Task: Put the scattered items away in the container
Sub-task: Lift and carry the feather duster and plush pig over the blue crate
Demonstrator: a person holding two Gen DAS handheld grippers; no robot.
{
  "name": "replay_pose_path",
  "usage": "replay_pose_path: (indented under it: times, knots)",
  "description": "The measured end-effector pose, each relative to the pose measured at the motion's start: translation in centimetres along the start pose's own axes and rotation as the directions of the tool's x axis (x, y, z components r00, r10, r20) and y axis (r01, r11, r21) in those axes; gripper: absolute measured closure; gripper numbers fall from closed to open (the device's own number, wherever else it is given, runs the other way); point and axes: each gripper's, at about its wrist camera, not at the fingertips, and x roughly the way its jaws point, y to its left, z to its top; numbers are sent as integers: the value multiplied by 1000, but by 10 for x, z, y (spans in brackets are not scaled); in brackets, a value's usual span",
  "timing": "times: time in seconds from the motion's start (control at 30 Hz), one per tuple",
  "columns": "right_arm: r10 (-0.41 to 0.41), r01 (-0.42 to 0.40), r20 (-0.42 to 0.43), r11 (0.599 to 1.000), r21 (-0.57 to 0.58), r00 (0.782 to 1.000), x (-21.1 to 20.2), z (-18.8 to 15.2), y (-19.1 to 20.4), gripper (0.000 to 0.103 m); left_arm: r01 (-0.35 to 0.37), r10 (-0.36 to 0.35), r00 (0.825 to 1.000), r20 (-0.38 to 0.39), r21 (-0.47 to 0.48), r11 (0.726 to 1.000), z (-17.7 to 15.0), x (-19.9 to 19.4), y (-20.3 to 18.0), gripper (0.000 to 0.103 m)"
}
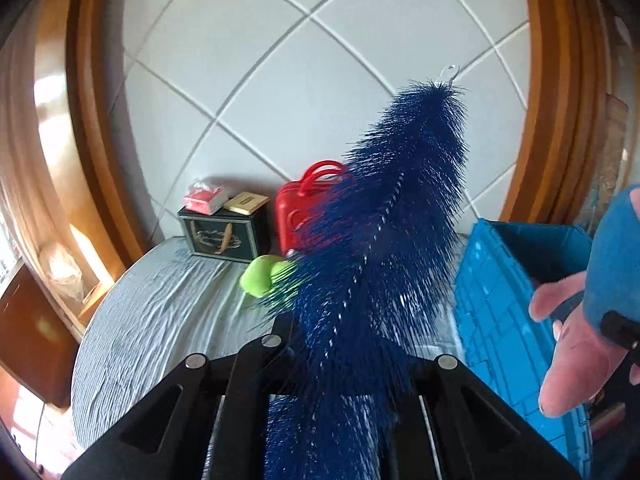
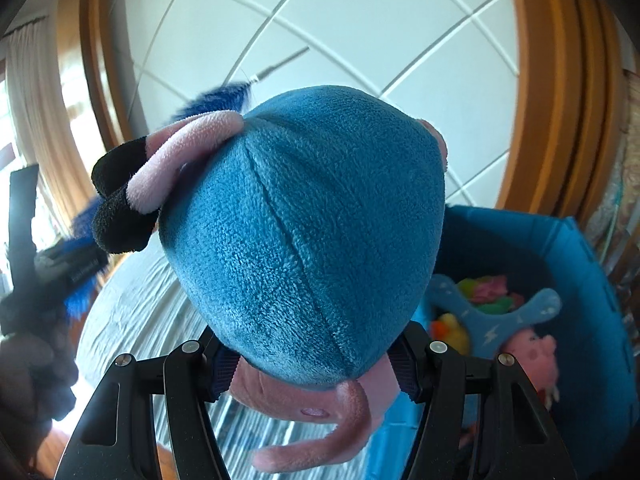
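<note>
1. Held aloft over the bed: a blue bottle brush [image 1: 384, 248], bristles fanning up and away, stem clamped in the left gripper [image 1: 340, 364], jaws pressed together on it, presumably gripped low so the long head swings free of the bedding.
2. Carried alongside, to the right: a blue-and-pink plush toy [image 2: 304, 232], squeezed at its pink lower end between the partly spread jaws of the right gripper [image 2: 316, 364], body bulging forward and blocking most of that camera's sight; one pink limb dangling below.
3. Waiting at the right edge of the bed: the blue plastic crate [image 1: 504, 292], open-topped, apparently the destination for both loads.
4. Already inside the crate: a yellow rubber duck [image 2: 450, 330], a pink plush pig [image 2: 534, 354], a light-blue star-printed soft toy [image 2: 492, 320] and some green-and-pink pieces, too blurred to name.
5. Left on the striped bed sheet [image 1: 160, 312], far side: a green rounded toy [image 1: 260, 280], judged next for collection.
6. Stacked against the white padded headboard [image 1: 280, 80]: a red toy case [image 1: 296, 208] and a dark gift bag [image 1: 224, 236] topped with small boxes.
</note>
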Motion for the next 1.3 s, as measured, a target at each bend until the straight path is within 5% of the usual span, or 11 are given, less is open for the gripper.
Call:
replay_pose_path:
  times: [0.57, 0.9, 1.3]
  knots:
    - [-204, 201, -2, 964, 174, 979, -81, -42, -139, 39, 258, -245, 965, -94, 156, 953, -2, 2, -202, 94]
    - [-272, 276, -50, 929, 247, 961, -103, -80, -193, 39, 310, -281, 946, -162, 194, 931, -12, 10, -285, 94]
    - [-310, 323, -92, 909, 263, 946, -102, -99, -245, 39, 323, -285, 939, -190, 207, 924, -19, 15, -343, 94]
